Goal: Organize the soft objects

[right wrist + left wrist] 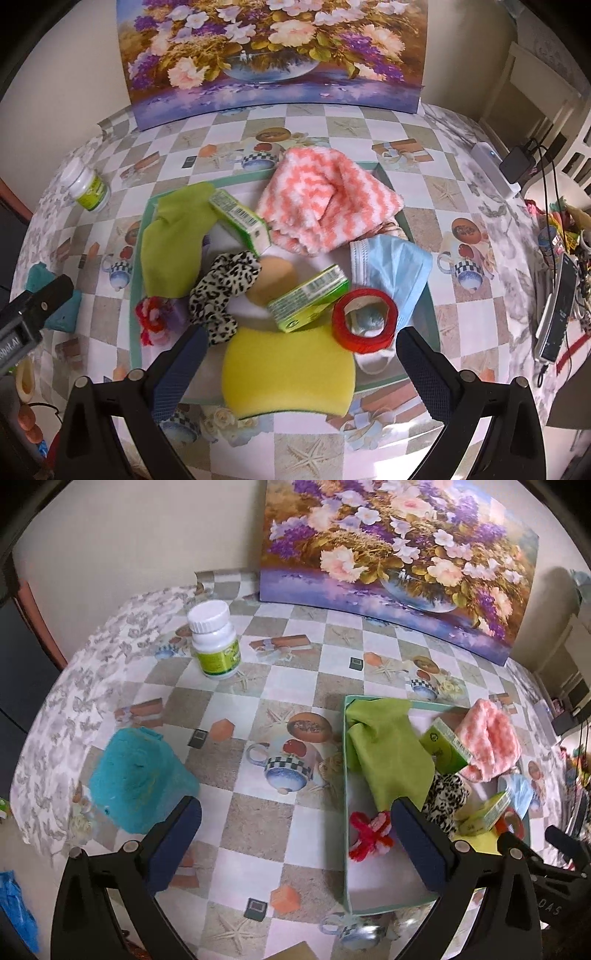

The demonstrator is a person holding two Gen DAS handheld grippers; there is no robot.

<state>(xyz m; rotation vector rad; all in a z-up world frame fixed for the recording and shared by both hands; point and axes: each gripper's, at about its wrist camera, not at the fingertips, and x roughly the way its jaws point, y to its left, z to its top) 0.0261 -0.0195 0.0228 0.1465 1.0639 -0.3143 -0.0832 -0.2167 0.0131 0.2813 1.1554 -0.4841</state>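
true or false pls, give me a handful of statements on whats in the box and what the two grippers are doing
1. The yellow sponge lies at the near edge of the box. True.
2. The white bottle is inside the box. False: it stands on the tablecloth, outside.
3. The right gripper grips the red tape roll. False: it is open, holding nothing.
4. The left gripper is open. True.
5. The teal cloth lies outside the box. True.
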